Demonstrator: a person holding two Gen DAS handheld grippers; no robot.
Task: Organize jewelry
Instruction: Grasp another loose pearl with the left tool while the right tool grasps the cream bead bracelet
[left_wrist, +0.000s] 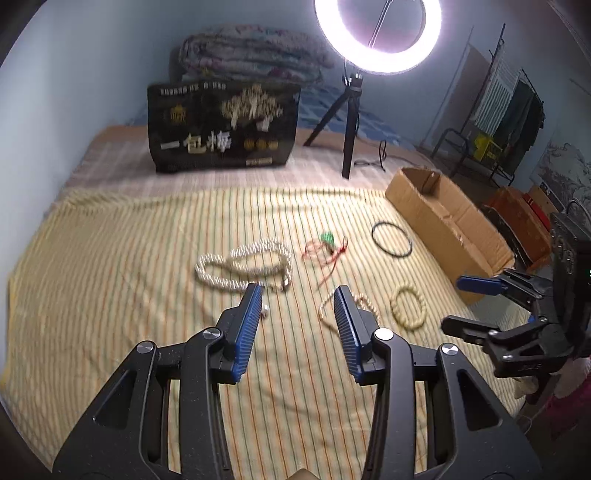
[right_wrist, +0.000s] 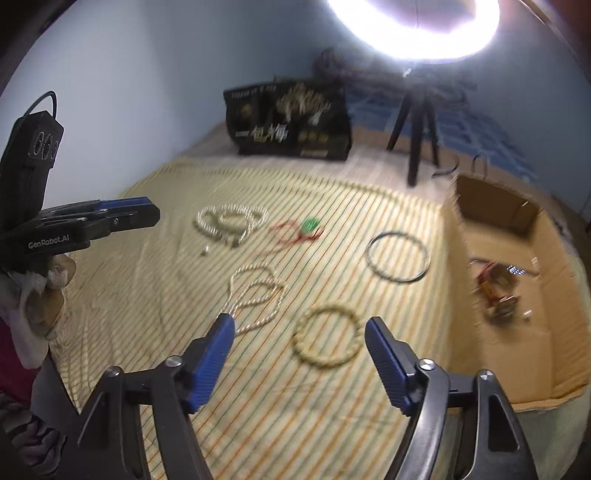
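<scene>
Both tongs are held apart and empty above the striped bed sheet (right_wrist: 147, 295). The beaded bracelet (right_wrist: 327, 338) lies ahead between the right tongs (right_wrist: 299, 345), near the cardboard box (right_wrist: 517, 395). 1 bead edge should be pinched, then lifted clear. The left tongs (left_wrist: 297, 301) hover over the thin necklace (left_wrist: 325, 306).

I'm working in a home bedroom. The surface under me is a bed (left_wrist: 110, 177) spread with a striped sheet (left_wrist: 110, 280), and a folded quilt (left_wrist: 251, 51) is stacked at its far end against a plain blue wall (left_wrist: 92, 74). Off to the right I see a clothes rack (left_wrist: 513, 107) hung with garments. A ring light (left_wrist: 376, 33) on a tripod (left_wrist: 347, 122) stands on the bed, beside an open cardboard box (left_wrist: 443, 218).
</scene>
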